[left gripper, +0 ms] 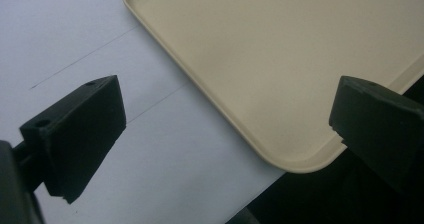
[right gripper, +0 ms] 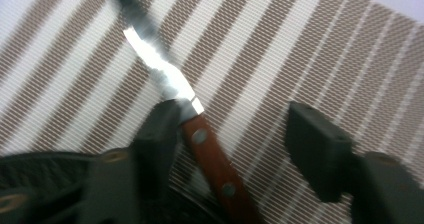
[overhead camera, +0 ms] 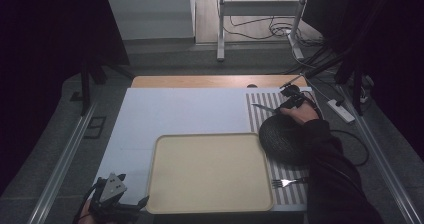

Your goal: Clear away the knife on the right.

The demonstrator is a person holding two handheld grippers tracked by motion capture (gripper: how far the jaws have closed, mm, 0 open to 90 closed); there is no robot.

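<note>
Right gripper astride the knife – jaws apart, one touching the wooden handle, no clamp yet.
Knife lies on striped placemat, upper right of high view, handle end by the dark plate – probably light, stiff, blade slick; take the riveted handle.

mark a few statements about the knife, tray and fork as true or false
1. The knife lies between the right gripper jaws, on the striped placemat. True.
2. The fork lies inside the beige tray. False: it lies on the placemat, to the right of the tray.
3. The left gripper is clamped on the tray's rim. False: its jaws stand wide apart above the tray's corner, gripping nothing.
4. The knife has a brown riveted handle. True.
5. A dark round plate sits right of the tray. True.
</note>
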